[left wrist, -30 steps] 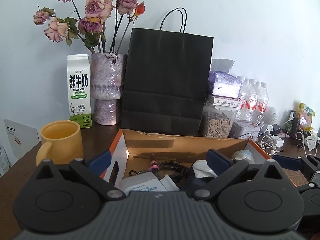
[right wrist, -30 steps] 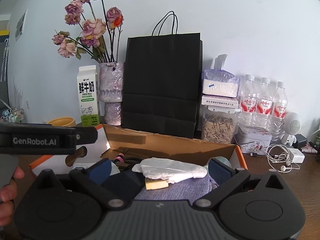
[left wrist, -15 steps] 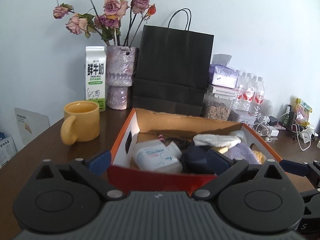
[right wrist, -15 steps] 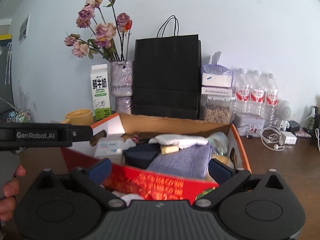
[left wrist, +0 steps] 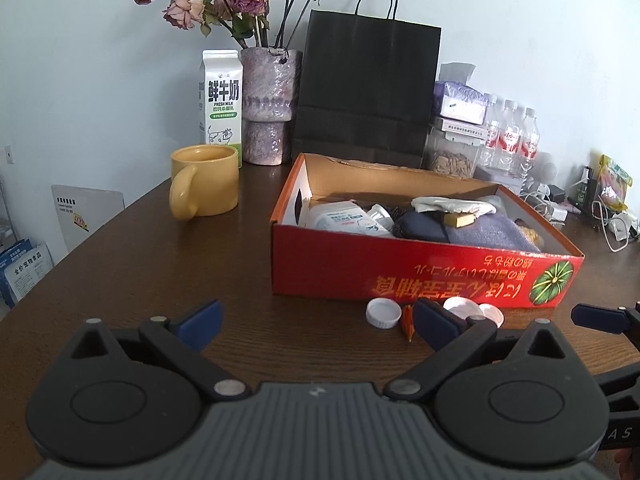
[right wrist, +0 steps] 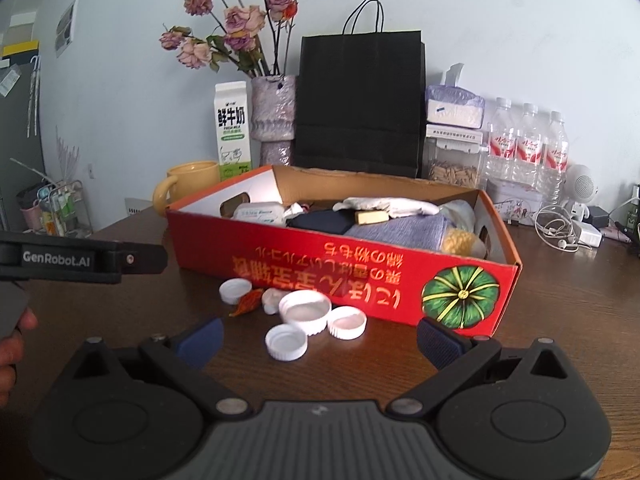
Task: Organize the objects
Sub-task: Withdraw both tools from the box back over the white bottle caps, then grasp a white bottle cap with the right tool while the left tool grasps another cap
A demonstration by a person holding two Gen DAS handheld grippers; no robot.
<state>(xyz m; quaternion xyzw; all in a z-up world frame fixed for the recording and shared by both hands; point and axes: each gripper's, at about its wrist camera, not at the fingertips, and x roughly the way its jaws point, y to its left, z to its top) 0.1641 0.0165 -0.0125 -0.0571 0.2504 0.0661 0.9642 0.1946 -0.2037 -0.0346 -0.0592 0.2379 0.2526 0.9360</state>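
Both tools hang just above the dark wooden table [right wrist: 560,280], short of the red cardboard box [right wrist: 360,264]; the left gripper [left wrist: 316,318] and the right gripper [right wrist: 318,338] each stand with jaws spread wide and nothing between them; the loose things left to tidy are the white bottle caps [right wrist: 306,306] and an orange scrap [right wrist: 248,302], lying on the table just in front of the box's near wall, some caps touching one another; the likely step is to pick a cap and drop it into the box, and it would go best by taking the outlying cap [right wrist: 286,342] first, coming down with the pads either side of its rim, closing gently so the shallow plastic does not skid away; readable writing: "GenRobot.AI" on the left tool's arm [right wrist: 56,258], "FRESH MILK" beneath large Chinese characters on the milk carton [left wrist: 221,100], and upside-down yellow characters beside a green pumpkin emblem [right wrist: 460,296] on the box front.
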